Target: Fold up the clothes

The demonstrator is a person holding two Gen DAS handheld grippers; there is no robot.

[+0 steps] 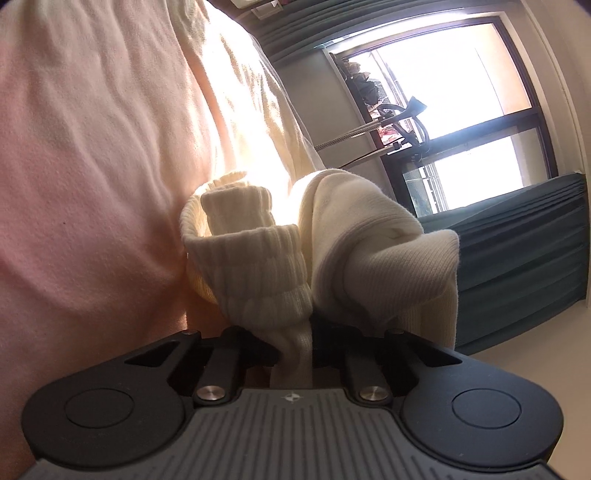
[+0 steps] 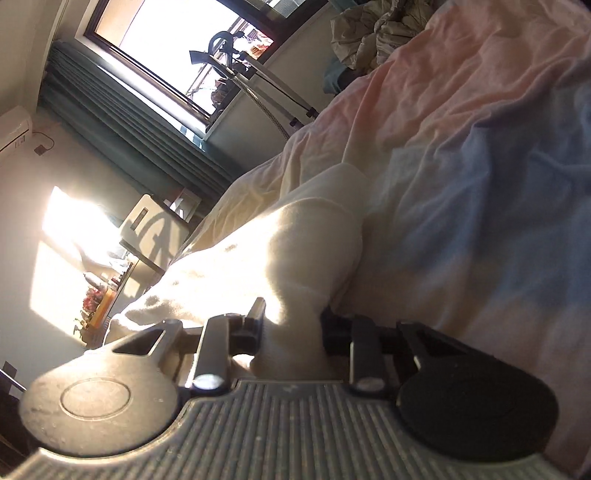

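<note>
A: What is the left gripper (image 1: 295,343) doing?

B: Its jaws are pinched on cream ribbed knit — a sock (image 1: 266,266), going by the thick cuff that bunches up just ahead of them. A second ribbed fold (image 1: 384,243) drapes over the right-hand jaw. I cannot tell whether that is the same sock doubled over or its pair. The pads themselves are buried in the cloth.

A: What lies past the jaws?

B: A pink sheet (image 1: 92,147) fills everything to their left, with a washed-out bright strip where the sun hits it. To their right, far off, stands a window (image 1: 461,110) with a teal curtain (image 1: 517,258) — the glass is blown out white. A dark stand against it is too small to read.

A: And the right gripper (image 2: 291,325)?

B: Closed on a pale cream cloth (image 2: 306,251) that rises from between the jaws and runs forward over the bedding (image 2: 480,166). Glare hides its weave, so I cannot say whether it is a sock. Its far end merges with the pink sheet. The right-hand pad is mostly hidden behind the cloth.

A: Anything else?

B: A crumpled pile of fabric (image 2: 373,29) at the far top, cut by the frame edge, and a sunlit clutter (image 2: 99,299) left of the jaws that is hard to make out.
</note>
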